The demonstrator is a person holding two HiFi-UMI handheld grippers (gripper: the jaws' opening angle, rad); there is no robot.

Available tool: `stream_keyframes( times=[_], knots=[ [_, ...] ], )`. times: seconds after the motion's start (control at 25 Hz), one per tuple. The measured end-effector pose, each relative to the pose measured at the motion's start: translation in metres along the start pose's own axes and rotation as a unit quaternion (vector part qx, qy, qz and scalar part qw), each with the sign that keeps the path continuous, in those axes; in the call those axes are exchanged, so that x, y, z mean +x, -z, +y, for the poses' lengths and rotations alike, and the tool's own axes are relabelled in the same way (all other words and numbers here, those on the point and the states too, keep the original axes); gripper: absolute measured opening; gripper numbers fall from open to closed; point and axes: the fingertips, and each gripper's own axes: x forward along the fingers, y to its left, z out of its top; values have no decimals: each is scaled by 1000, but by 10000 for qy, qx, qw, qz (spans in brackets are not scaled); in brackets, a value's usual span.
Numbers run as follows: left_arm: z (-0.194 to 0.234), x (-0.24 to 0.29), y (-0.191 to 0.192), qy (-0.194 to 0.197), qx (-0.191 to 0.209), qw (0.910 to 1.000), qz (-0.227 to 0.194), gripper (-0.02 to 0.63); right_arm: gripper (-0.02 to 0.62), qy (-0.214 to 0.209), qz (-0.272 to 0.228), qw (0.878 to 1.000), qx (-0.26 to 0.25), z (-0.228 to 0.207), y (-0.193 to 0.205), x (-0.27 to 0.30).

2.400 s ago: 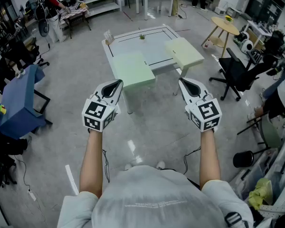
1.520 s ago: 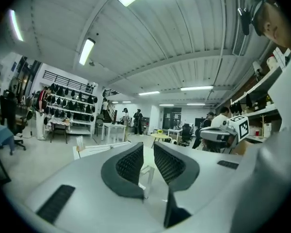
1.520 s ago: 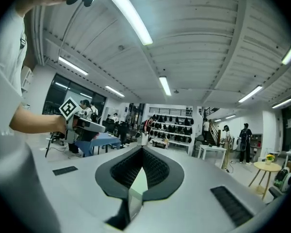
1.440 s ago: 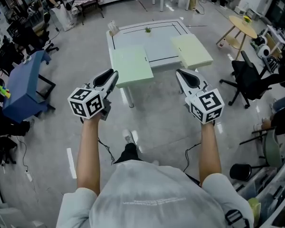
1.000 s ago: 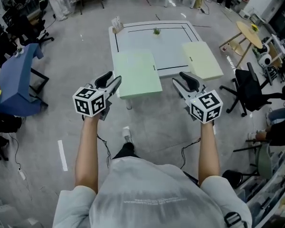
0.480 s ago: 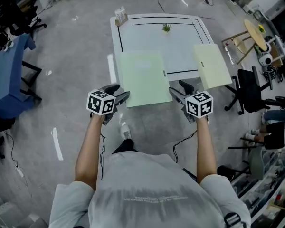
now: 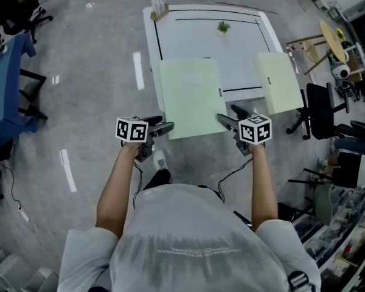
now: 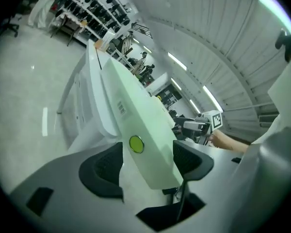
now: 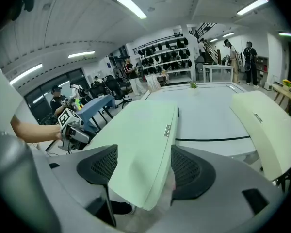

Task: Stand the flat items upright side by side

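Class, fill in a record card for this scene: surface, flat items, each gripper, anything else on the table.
surface: white table
flat items: green case and cream case, both lying flat, apart, overhanging the table edge
left gripper: jaws open, just been opening, green case's near-left corner between them
right gripper: jaws open, just been opening, green case's near-right corner between them
also: small plant near far edge

Grippers (image 7: 164, 126) (image 7: 222, 119) lowered to green case (image 7: 188, 96), jaws opened
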Motion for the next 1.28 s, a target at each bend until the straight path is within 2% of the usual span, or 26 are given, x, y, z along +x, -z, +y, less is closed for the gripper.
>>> stream_keyframes(
  times=[0.16,0.4,0.6,0.72,0.84,1.16,1.28],
  knots=[
    [4,7,3,493,-639,9967,-124,349,354,67,203,9997,-71,-5,3,15],
    [3,20,2,1087,-1099,9877,-226,351,364,-232,579,9981,7,-18,17,34],
    [-5,35,-1,1276,-1258,9832,-356,351,366,-918,694,9933,-28,-18,19,45],
    [-1,40,1,1094,-1513,9803,-639,351,367,-1358,717,9881,-24,-22,20,51],
    [-5,47,0,1001,-1529,9801,-779,350,367,-1579,723,9847,-113,-29,15,54],
    [-15,54,8,521,-1442,9862,-618,350,367,-1915,990,9734,-779,-34,4,60],
    [-18,49,4,417,-1370,9872,-708,348,367,-2009,887,9708,-968,-30,-6,60]
  ],
)
